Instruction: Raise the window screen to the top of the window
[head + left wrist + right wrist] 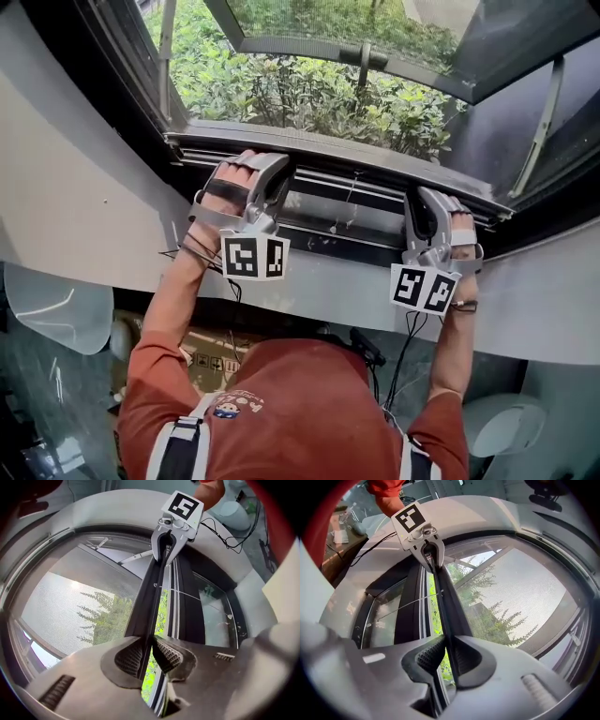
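Left gripper view: my left gripper (149, 656) is clenched on the screen's bar (152, 592) — a thin black strip, matte and straight, caught between studded rubber pads (130, 657) set in smooth grey metal. The bar runs from bottom centre to the top of the frame, where the right gripper (166, 543) bites it too. In the right gripper view the right gripper (449, 657) likewise has its pads pressed on the bar's thin edge. The mesh (70, 602) fills the left of the frame: a fine grey weave, with trees hazy through it. Its outer edges curve away at the rim and I cannot trace them. In the head view the bar crosses mid-frame as a greyish rail, with shrubs (300, 94) beyond. I cannot make out either gripper's tips where they meet it — the marker cubes (253, 255) show plainly.
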`<state>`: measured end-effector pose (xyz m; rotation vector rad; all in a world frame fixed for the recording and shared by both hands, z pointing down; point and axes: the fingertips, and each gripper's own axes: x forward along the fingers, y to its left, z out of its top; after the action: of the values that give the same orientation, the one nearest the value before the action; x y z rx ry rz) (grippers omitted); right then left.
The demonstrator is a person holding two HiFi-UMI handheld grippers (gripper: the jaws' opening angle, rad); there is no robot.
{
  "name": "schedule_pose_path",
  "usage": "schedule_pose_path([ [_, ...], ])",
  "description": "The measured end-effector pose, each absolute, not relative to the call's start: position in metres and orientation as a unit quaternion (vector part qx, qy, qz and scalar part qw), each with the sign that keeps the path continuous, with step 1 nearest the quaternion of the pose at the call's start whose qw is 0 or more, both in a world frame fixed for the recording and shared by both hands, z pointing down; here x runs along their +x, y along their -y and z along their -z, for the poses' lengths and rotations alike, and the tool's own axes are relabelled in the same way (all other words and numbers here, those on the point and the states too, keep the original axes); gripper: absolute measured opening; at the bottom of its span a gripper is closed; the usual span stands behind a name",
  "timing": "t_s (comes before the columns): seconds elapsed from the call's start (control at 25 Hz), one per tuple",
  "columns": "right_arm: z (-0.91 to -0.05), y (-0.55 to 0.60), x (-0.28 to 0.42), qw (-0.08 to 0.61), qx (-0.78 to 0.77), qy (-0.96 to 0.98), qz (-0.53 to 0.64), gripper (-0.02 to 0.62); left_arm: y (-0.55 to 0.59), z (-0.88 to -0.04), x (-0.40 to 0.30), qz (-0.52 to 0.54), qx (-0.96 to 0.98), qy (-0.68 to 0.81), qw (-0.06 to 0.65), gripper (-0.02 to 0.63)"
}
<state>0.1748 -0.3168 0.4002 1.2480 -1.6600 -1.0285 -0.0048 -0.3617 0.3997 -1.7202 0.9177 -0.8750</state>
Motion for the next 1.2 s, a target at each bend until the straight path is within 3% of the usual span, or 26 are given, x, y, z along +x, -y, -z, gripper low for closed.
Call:
schedule_pose_path([
  [1.2, -0.301, 0.326, 0.173, 0.383, 0.533, 0.586, 0.476, 0.061, 0.368, -0.300, -0.006, 0.324, -0.630, -0.439, 0.552, 0.067],
])
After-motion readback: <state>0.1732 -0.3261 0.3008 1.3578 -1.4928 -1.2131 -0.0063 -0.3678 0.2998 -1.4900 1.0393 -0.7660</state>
